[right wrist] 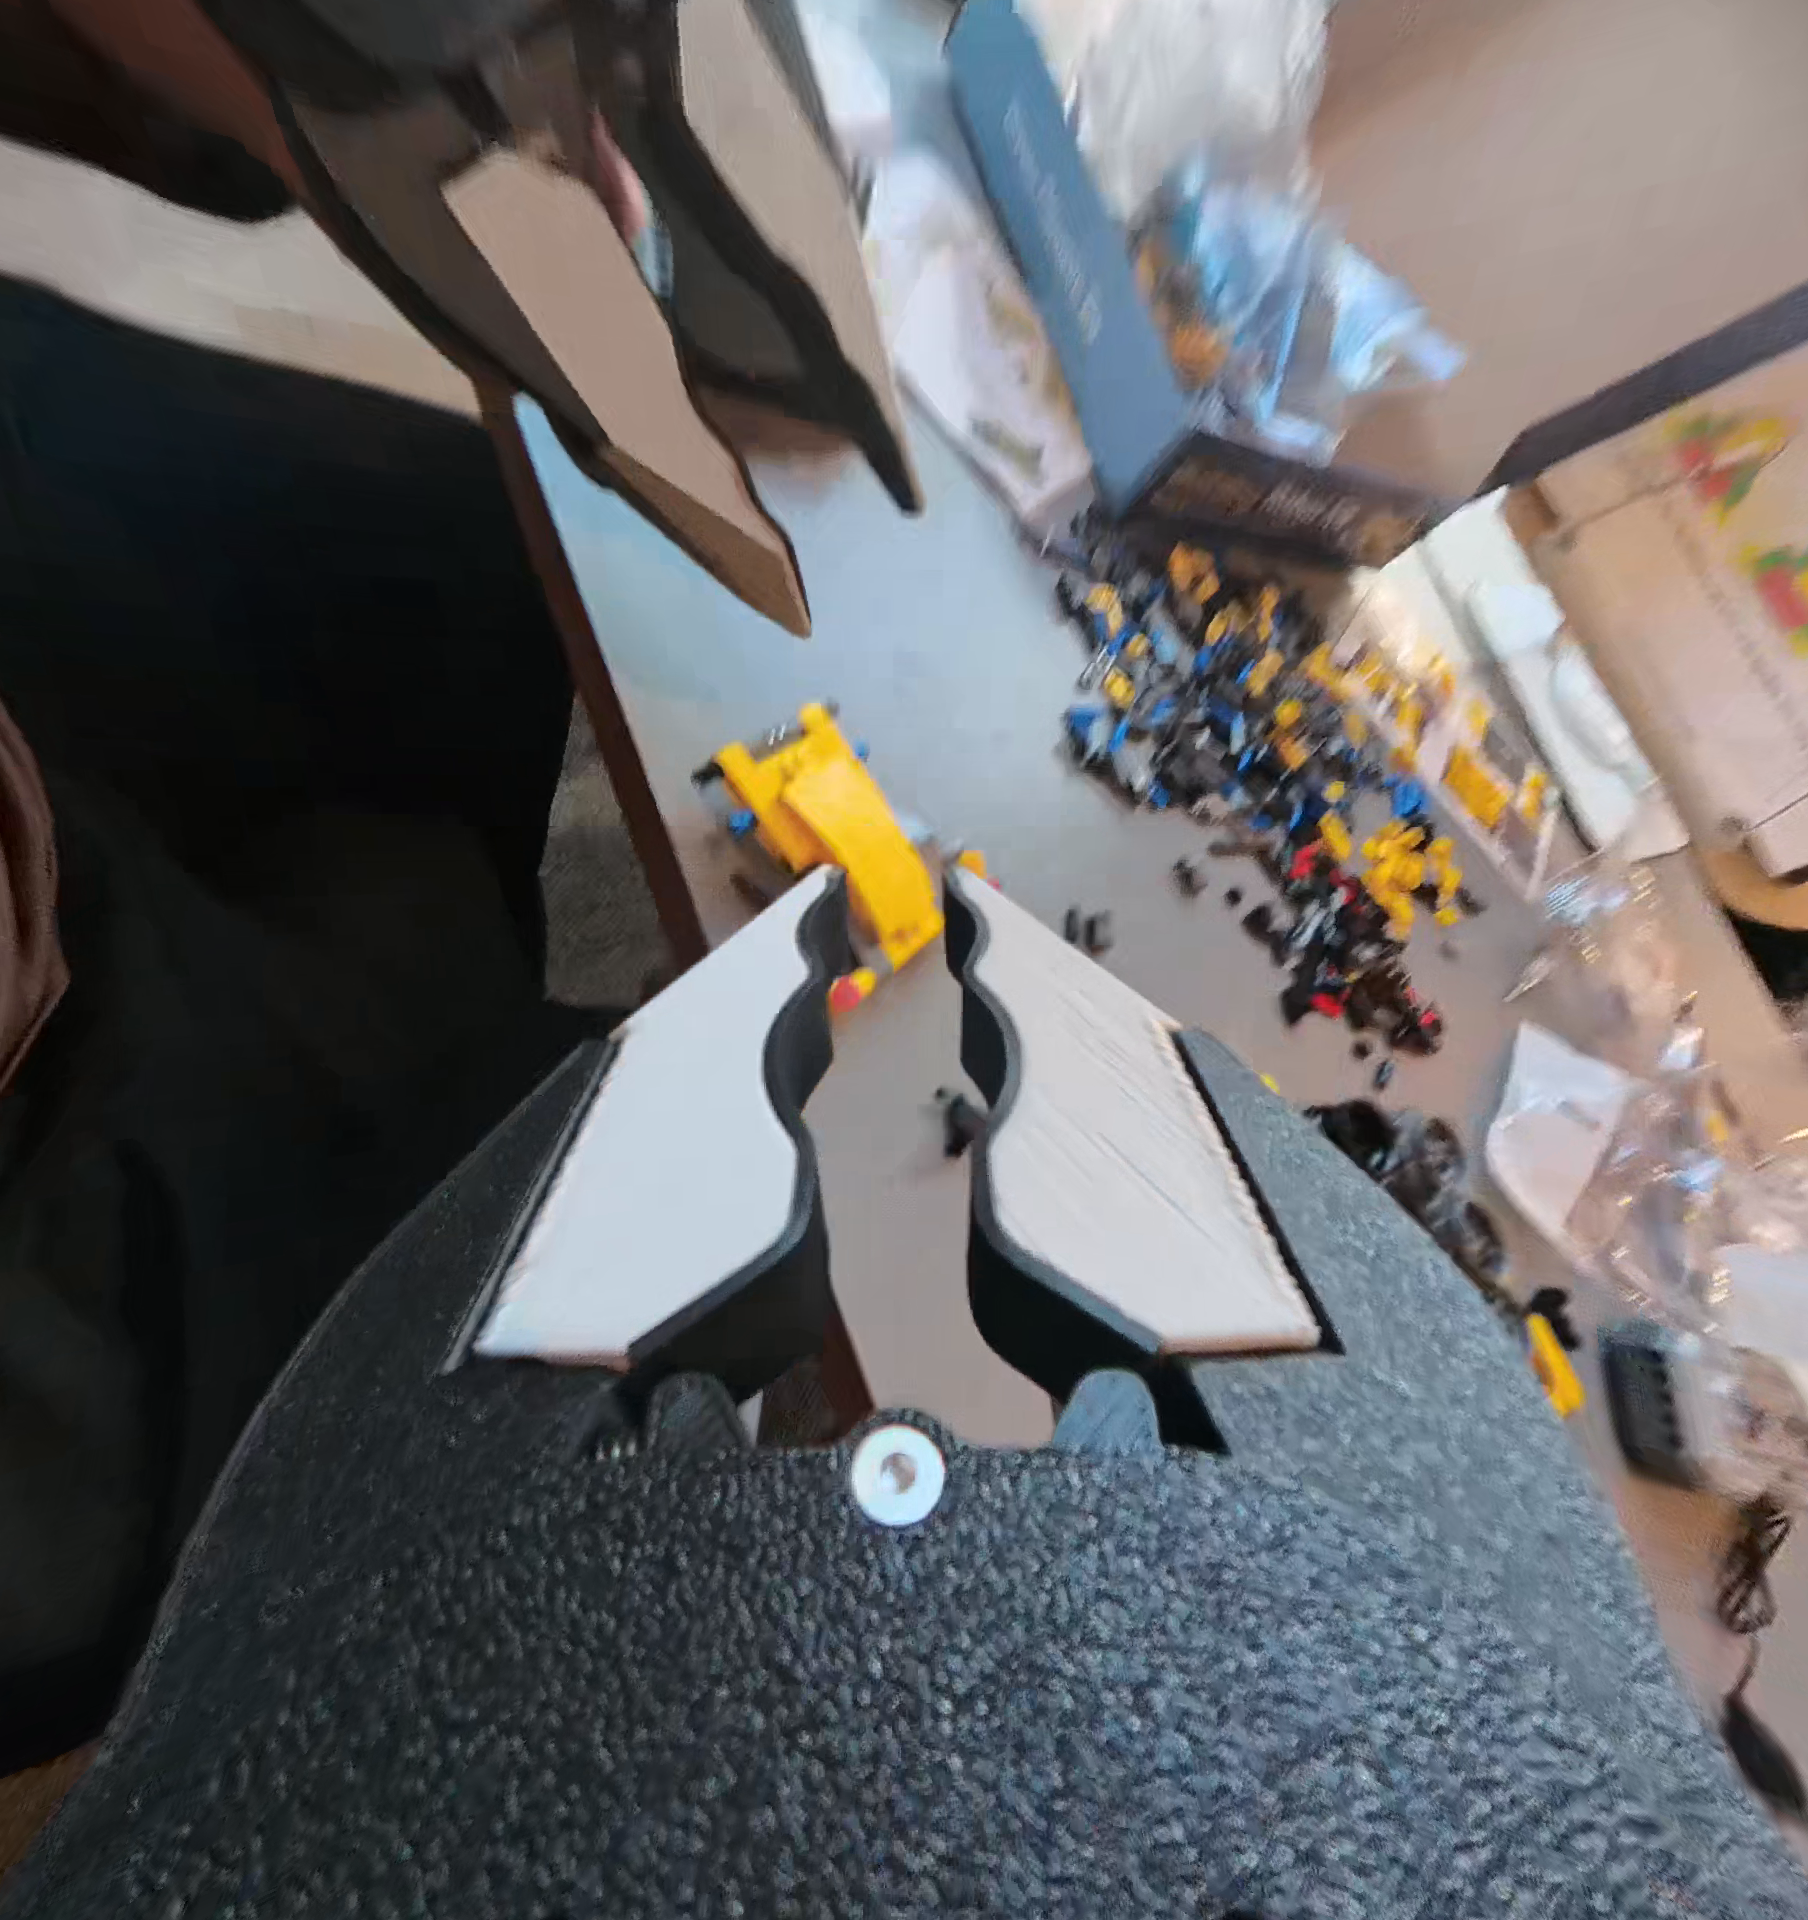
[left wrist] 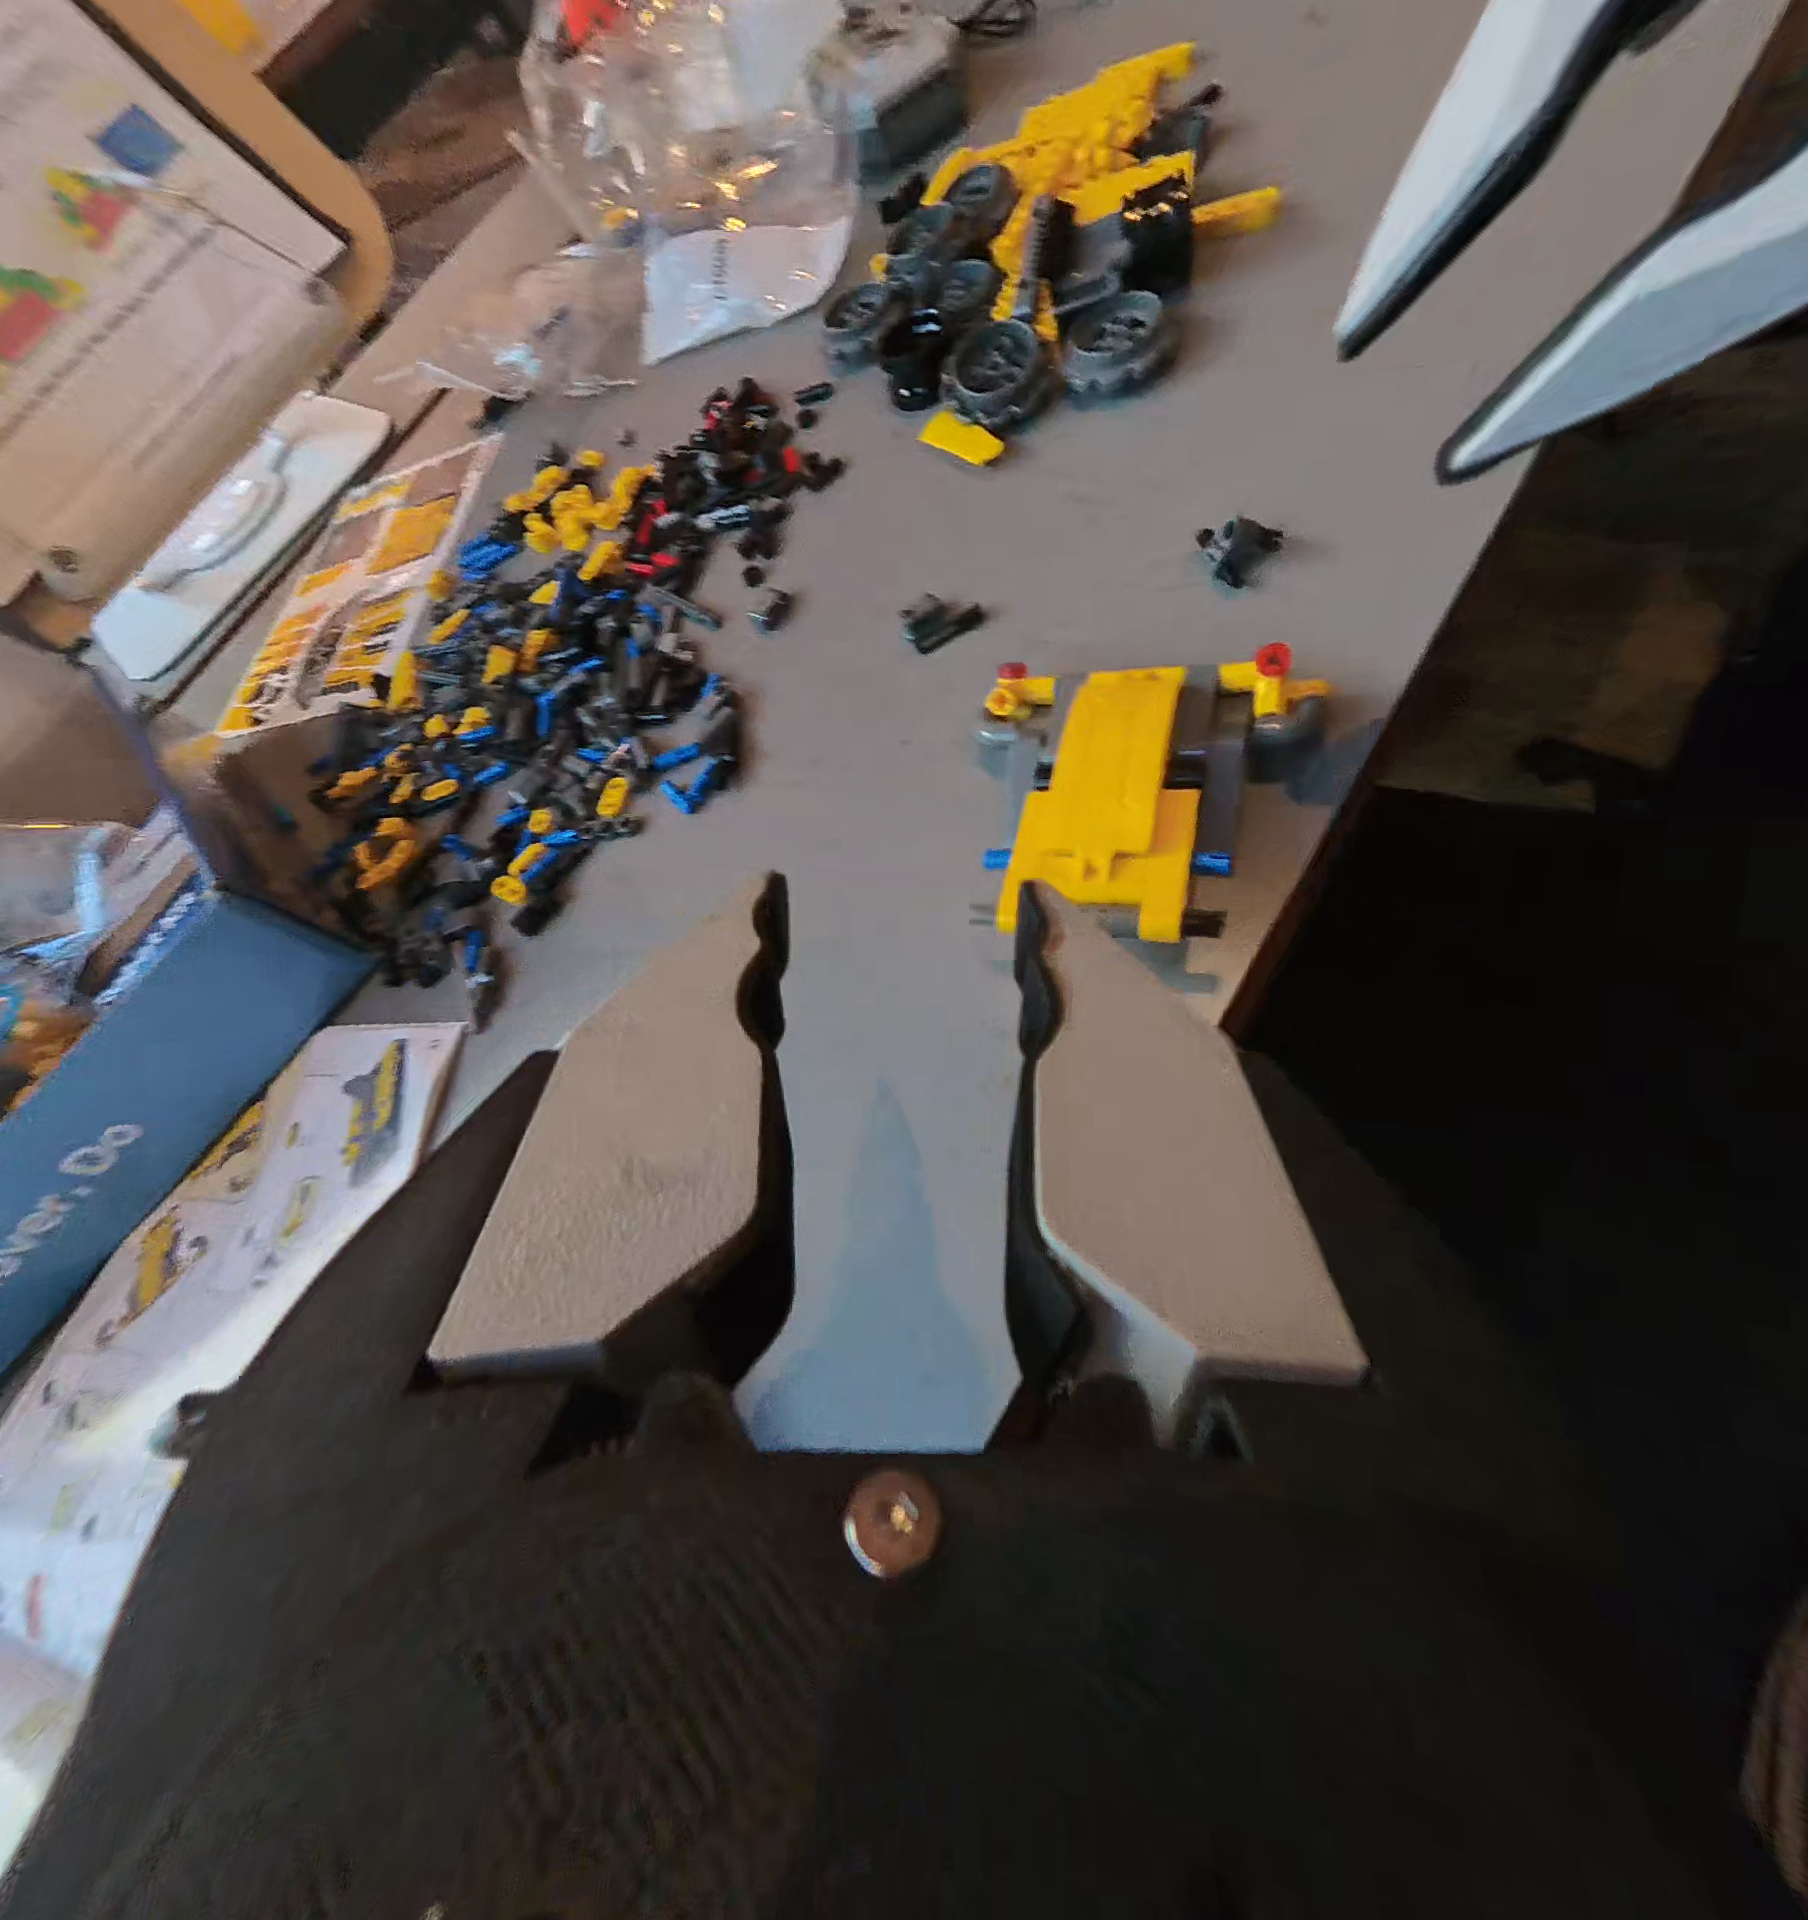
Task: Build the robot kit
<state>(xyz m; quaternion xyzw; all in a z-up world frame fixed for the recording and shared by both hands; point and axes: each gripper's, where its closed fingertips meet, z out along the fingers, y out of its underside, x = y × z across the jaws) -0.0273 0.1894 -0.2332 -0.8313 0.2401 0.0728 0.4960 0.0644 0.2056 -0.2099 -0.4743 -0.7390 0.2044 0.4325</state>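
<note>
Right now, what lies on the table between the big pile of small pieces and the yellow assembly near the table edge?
In the left wrist view, only bare grey table lies between the pile of loose pieces and the yellow assembly.

Left gripper [left wrist: 900, 904]: fingers apart, empty, above grey table [left wrist: 879, 644]; nearest thing is yellow brick assembly [left wrist: 1108, 800] at its one o'clock, flat near table edge. Right gripper [right wrist: 889, 883]: fingers apart, empty, same assembly [right wrist: 838, 821] at twelve o'clock.

Yellow model [right wrist: 827, 821] partly behind gripper [right wrist: 892, 883]
</note>
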